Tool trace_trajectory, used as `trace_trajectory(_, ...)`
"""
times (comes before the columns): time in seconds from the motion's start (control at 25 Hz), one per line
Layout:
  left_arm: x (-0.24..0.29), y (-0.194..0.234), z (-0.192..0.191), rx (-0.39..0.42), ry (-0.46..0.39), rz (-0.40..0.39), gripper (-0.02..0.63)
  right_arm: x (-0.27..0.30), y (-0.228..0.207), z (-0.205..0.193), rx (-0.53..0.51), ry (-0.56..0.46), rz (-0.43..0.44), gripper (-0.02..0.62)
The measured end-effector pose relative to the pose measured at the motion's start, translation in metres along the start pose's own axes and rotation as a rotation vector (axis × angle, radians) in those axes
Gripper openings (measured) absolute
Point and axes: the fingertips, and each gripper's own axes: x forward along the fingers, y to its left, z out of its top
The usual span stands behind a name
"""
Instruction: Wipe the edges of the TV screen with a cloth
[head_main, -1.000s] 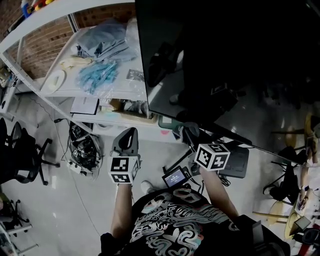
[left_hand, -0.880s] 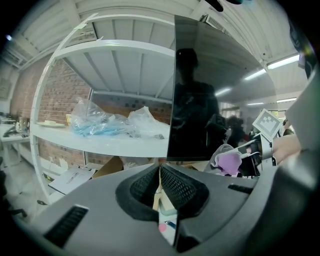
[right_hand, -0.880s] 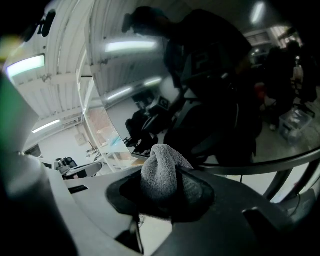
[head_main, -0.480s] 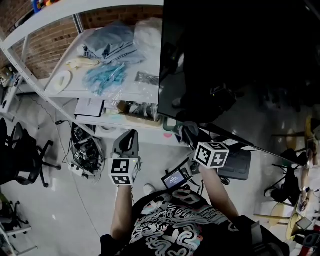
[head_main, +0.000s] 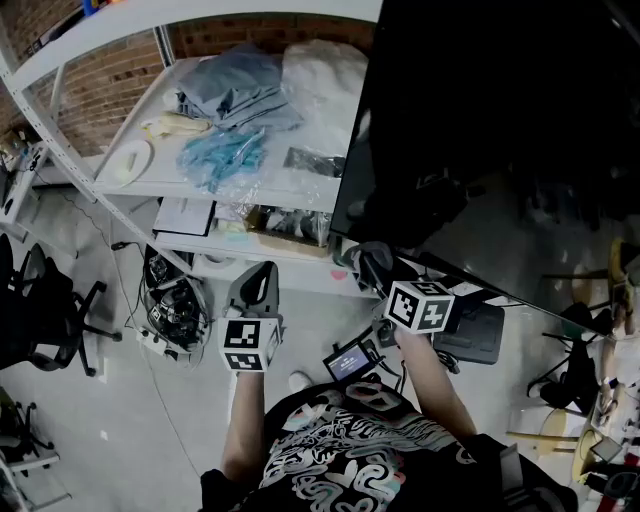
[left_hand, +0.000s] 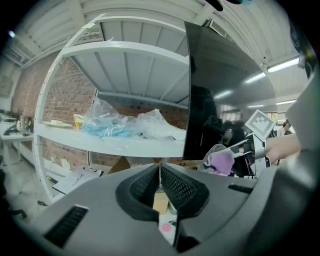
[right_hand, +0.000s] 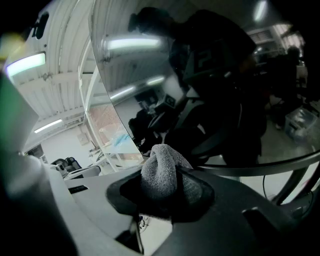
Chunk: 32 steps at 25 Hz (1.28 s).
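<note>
— While the right gripper (right_hand: 162, 190) is clamped on the cloth (right_hand: 162, 170), which way does the cloth point?
— Its bunched end sticks forward past the jaws, toward the lower left corner of the TV screen (head_main: 500, 130). It is just beside the edge; I cannot tell if it touches.
— And the screen's long axis?
— In the head view its lower edge runs from the left down to the right.
— The left gripper (left_hand: 160, 182)?
— Jaws pressed together, nothing between them, facing the shelf (left_hand: 115, 142).
</note>
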Motion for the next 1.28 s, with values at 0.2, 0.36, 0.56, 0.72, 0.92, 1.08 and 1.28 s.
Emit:
trace_trajectory(0.2, -0.003, 0.009, -0.002, -0.003, 0.001, 0.005, 0.025, 0.011, 0.009, 0.001, -0.001, 0.001, 0.009, 0.149)
trace_trajectory(0.36, -0.006, 0.015, -0.002, -0.003, -0.002, 0.011, 0.025, 0.017, 0.014, 0.001, 0.008, 0.002, 0.012, 0.149)
trace_trajectory(0.56, -0.015, 0.027, -0.003, -0.007, -0.004, 0.021, 0.025, 0.026, 0.025, 0.001, 0.004, 0.003, 0.019, 0.149)
trace_trajectory(0.72, -0.021, 0.035, -0.005, -0.009, -0.002, 0.03, 0.025, 0.034, 0.033, 0.0, -0.007, 0.005, 0.023, 0.149)
trace_trajectory(0.92, -0.028, 0.042, -0.011, -0.015, 0.007, 0.024, 0.025, 0.042, 0.053, -0.002, -0.031, 0.015, 0.061, 0.147)
trace_trajectory(1.08, -0.031, 0.043, -0.017, -0.022, 0.014, 0.006, 0.025, 0.036, 0.068, -0.01, -0.081, -0.002, 0.072, 0.146)
trace_trajectory(1.28, -0.031, 0.05, -0.016, -0.031, 0.011, -0.001, 0.025, 0.017, 0.083, -0.014, -0.196, -0.033, 0.057, 0.146)
